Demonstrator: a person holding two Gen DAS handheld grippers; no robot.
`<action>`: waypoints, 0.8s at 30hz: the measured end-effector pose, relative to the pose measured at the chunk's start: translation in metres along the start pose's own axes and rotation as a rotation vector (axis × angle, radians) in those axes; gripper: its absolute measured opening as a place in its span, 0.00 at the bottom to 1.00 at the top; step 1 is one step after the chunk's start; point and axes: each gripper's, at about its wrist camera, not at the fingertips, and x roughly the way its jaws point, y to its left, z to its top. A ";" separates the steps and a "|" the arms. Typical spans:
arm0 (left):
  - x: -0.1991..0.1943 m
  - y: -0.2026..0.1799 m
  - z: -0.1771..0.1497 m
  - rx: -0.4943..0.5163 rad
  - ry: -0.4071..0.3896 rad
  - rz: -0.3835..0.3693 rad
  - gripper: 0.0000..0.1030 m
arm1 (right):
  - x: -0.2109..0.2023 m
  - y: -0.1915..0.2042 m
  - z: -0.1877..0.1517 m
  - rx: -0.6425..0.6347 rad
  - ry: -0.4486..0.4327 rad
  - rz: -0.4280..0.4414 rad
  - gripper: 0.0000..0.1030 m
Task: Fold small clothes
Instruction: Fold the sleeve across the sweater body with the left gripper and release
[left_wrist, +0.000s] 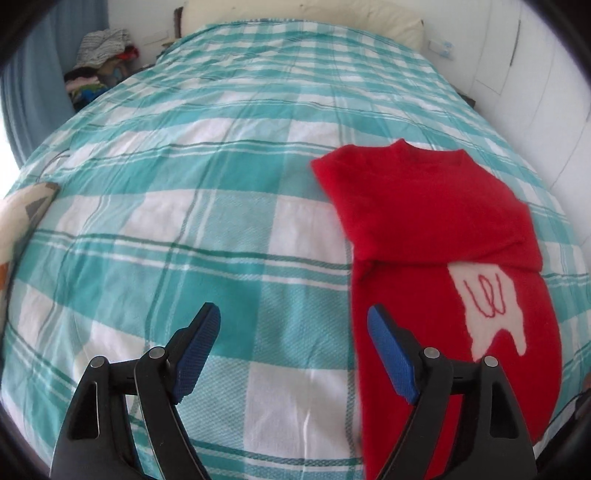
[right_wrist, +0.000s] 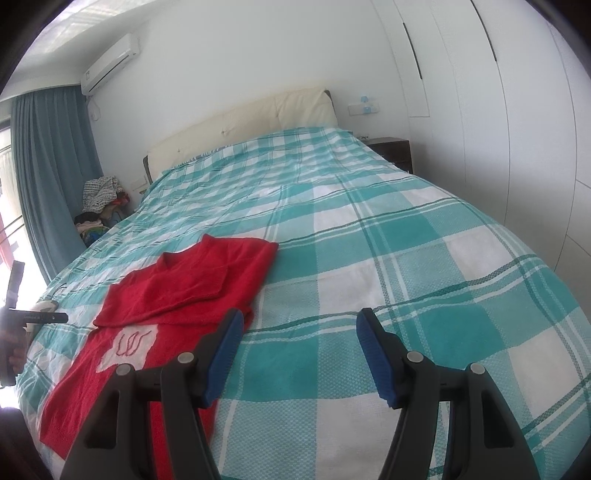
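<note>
Left wrist: left tongs (left_wrist: 293, 325) gaped wide, empty, beside red sweater (left_wrist: 443, 236) lying part-folded on the bed (left_wrist: 184, 166).
Right wrist: right tongs (right_wrist: 300, 328) wide, empty. Risk: pinching one layer would undo the folded sleeves.

Red sweater (left_wrist: 436, 229) hem cut off at frame bottom, clothes pile (left_wrist: 99, 66) — too small to identify

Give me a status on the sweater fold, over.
Left hand-held gripper and right hand-held gripper both open, empty. Red sweater flat on the bed, sleeves folded across the chest. Nothing in the way.
</note>
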 end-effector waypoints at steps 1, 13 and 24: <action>0.001 0.008 -0.009 -0.032 -0.014 0.000 0.82 | 0.002 0.003 -0.001 -0.017 0.003 -0.014 0.62; 0.036 0.020 -0.042 -0.071 -0.049 0.032 0.86 | 0.019 0.003 -0.018 -0.097 0.054 -0.115 0.62; 0.043 0.016 -0.044 -0.056 -0.022 0.058 0.92 | 0.027 0.008 -0.020 -0.121 0.072 -0.118 0.62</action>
